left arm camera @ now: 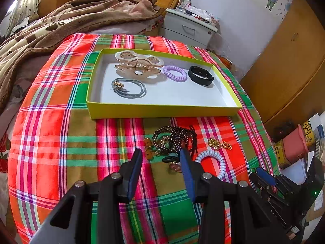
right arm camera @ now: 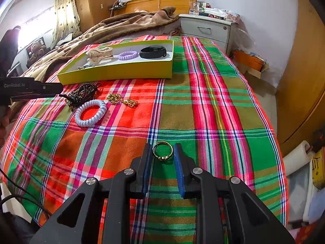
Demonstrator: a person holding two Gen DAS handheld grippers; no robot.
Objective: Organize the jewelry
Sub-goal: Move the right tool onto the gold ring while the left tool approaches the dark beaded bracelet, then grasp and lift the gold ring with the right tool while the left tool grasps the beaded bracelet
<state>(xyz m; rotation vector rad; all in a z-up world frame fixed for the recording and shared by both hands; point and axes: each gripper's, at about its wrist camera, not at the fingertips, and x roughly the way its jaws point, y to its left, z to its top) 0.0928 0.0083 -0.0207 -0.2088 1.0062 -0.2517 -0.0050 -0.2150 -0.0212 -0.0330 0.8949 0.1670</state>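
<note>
A yellow-green tray [left arm camera: 162, 109] [right arm camera: 113, 73] on the plaid cloth holds a beige hair claw [left arm camera: 138, 65], a purple coil tie [left arm camera: 174, 73], a black band [left arm camera: 201, 75] and grey elastic ties [left arm camera: 130, 87]. On the cloth in front lie dark bead bracelets [left arm camera: 174, 136] [right arm camera: 83, 93], a gold chain [left arm camera: 219, 143] [right arm camera: 121, 100] and a pale blue coil tie [left arm camera: 213, 160] [right arm camera: 90, 112]. My left gripper [left arm camera: 161, 154] is open, just short of the bead pile. My right gripper [right arm camera: 162, 152] is open with a gold ring [right arm camera: 163, 152] lying between its fingertips.
A brown blanket [left arm camera: 61, 24] covers the bed behind the tray. A white nightstand [left arm camera: 189, 28] stands at the back right, and a wooden wardrobe [left arm camera: 294, 61] on the right. Boxes and papers [left arm camera: 300, 146] lie on the floor beside the bed.
</note>
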